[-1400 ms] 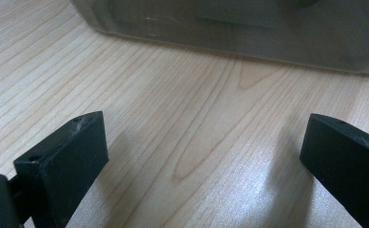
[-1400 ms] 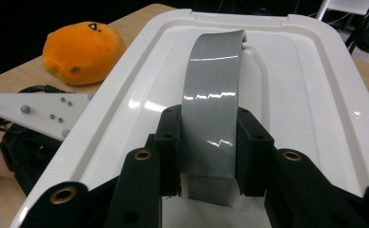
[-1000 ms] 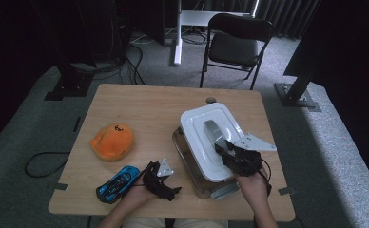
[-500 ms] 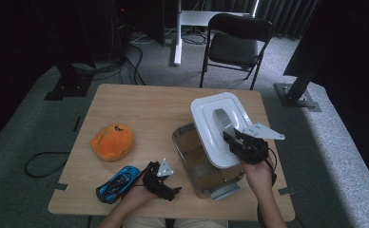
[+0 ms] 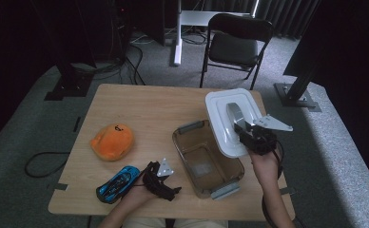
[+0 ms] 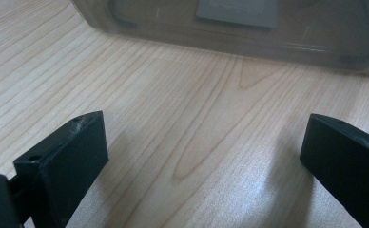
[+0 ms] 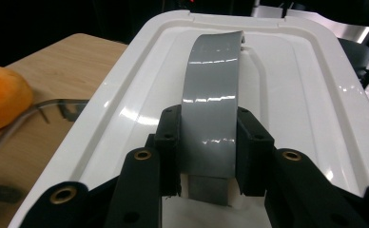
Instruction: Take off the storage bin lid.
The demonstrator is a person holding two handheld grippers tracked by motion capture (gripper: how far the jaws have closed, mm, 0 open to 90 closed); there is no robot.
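**One small mark, barely legible**

The orange plush toy on the table carries a small dark mark on its top, which looks like a "6" followed by a dot in the high view; it is too small to read with certainty. Nothing else in the views bears readable text, labels, brands or numbers.

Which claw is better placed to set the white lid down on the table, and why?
Right. The right claw is already shut on the lid's grey handle, holding the lid off the open container. The left claw rests open and unloaded near the blue toy car.
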